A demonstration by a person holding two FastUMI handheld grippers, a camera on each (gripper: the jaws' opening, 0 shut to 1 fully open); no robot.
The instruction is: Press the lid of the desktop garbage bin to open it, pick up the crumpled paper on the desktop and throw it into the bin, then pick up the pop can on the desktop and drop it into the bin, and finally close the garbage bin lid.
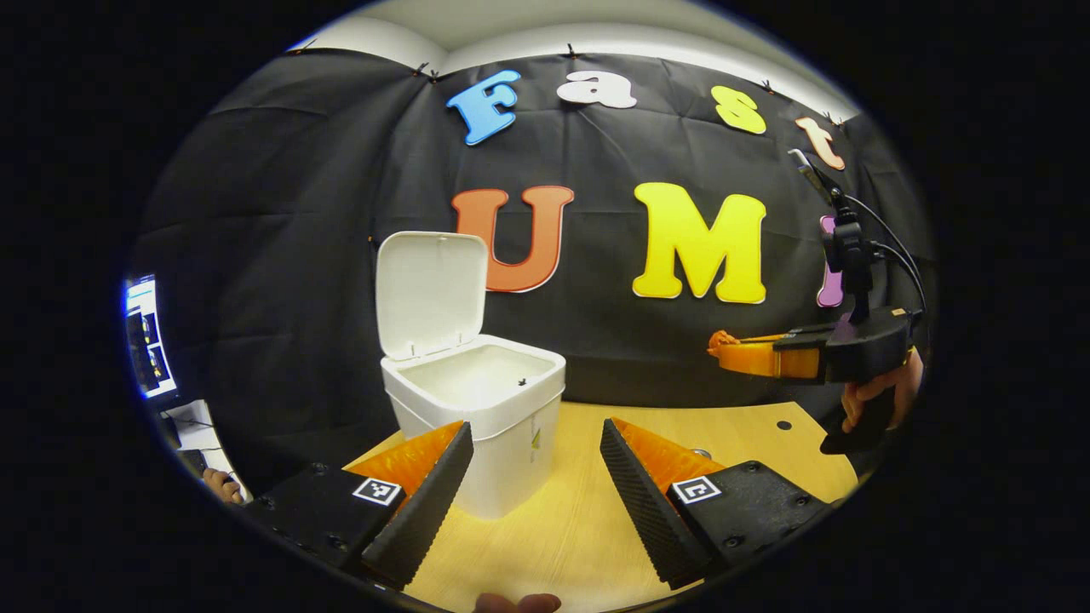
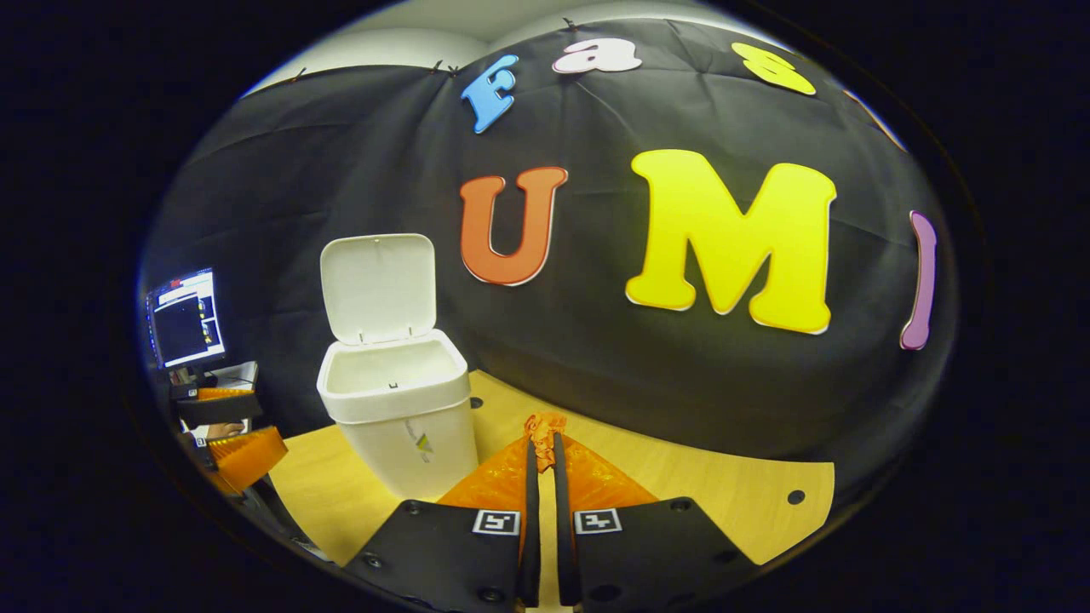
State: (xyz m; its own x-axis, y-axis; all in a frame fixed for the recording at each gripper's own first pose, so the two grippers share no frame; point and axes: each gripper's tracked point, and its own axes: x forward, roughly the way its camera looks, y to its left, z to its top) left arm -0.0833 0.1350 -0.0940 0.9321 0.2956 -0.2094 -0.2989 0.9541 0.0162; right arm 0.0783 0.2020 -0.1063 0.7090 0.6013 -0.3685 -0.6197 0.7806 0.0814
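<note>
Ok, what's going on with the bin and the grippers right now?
Left gripper open, empty, facing the bin. Right gripper shut, nothing in it. Lid up, bin open. Nothing in the way on the table.

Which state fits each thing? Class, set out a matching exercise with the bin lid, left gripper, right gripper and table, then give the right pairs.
Things:
1. bin lid
2. left gripper
3. right gripper
4. table

States:
A. fingers closed together
B. pale wood, bearing the white bin
C. fingers spread wide apart
D. standing upright, open

Pairs: 1-D, 2-C, 3-A, 4-B
</note>
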